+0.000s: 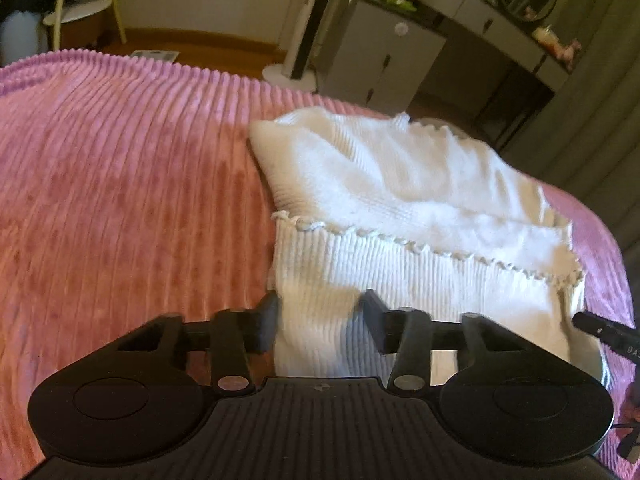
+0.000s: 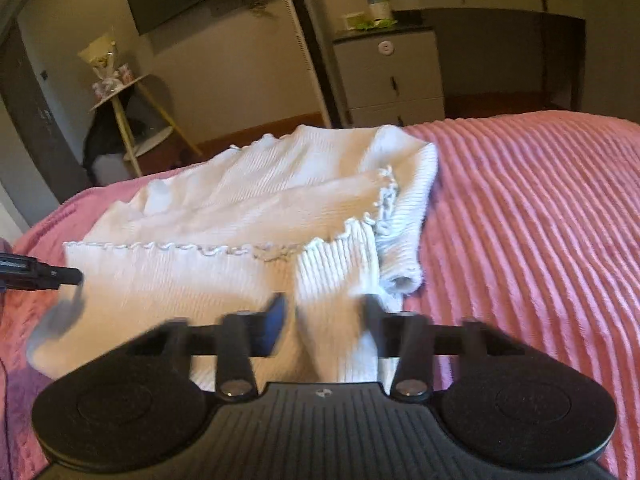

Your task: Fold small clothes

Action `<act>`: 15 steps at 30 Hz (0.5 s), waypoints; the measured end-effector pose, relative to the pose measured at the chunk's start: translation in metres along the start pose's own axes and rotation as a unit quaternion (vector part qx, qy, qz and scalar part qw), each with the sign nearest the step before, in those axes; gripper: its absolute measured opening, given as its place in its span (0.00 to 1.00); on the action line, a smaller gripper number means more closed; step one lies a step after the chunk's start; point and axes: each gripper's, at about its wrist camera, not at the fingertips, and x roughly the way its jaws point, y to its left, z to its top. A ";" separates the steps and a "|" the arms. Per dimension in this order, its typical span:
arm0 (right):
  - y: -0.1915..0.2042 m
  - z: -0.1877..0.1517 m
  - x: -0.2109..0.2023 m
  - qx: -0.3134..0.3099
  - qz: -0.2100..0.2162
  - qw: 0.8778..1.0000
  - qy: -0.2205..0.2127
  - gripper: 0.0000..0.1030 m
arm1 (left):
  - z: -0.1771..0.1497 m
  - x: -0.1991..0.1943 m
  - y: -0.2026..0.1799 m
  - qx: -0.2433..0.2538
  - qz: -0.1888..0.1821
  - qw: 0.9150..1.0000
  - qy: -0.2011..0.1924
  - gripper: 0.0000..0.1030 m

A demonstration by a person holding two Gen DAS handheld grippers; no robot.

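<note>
Folding is partly done, judging by how the white ribbed garment (image 1: 400, 216) lies on the pink ribbed blanket (image 1: 120, 184). In the left wrist view the garment fills the centre and right of the frame. Its near layer ends in a wavy trimmed hem that runs across the middle, with another layer bunched behind it toward the upper right. The same hem crosses the middle of the right wrist view, where the garment (image 2: 240, 216) spreads from the left to the centre, and a folded-in piece with a frilled end lies on top toward the right.

The left gripper (image 1: 320, 316) sits at the lower centre of its frame. Its jaws are apart, with a thick bunch of the near edge between them. The cloth touches the left finger, while the right finger appears to stand slightly clear, so a firm pinch cannot be confirmed. The right gripper (image 2: 324, 312) is at the lower centre of its own frame, jaws likewise apart around a ridge of cloth. Motion blur makes its contact unclear too.

What seems left is to carry the near edge over toward the far side, then flatten the bundle. The layers at the back are rumpled and uneven, so the finished fold would probably need some squaring up.
</note>
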 end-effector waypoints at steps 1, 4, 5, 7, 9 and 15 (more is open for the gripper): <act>0.000 0.000 -0.002 0.000 0.006 1.000 -0.001 0.08 | 0.000 -0.001 -0.001 0.005 0.007 1.000 -0.004 0.29; 0.001 -0.002 -0.006 -0.014 0.005 1.000 -0.008 0.07 | -0.004 -0.008 0.000 0.014 0.009 1.000 -0.011 0.16; 0.001 -0.002 -0.004 -0.019 -0.001 1.000 -0.006 0.08 | -0.005 -0.012 0.002 0.010 0.000 1.000 -0.014 0.16; -0.001 0.000 -0.002 -0.015 -0.006 1.000 -0.005 0.17 | -0.006 -0.018 0.004 0.003 -0.009 1.000 -0.020 0.16; -0.003 0.003 0.000 0.000 0.008 1.000 0.005 0.47 | -0.005 -0.022 0.004 0.004 -0.021 0.999 -0.026 0.17; 0.008 0.004 0.010 -0.020 0.015 1.000 0.007 0.66 | -0.006 -0.007 0.008 -0.012 -0.043 0.999 -0.002 0.32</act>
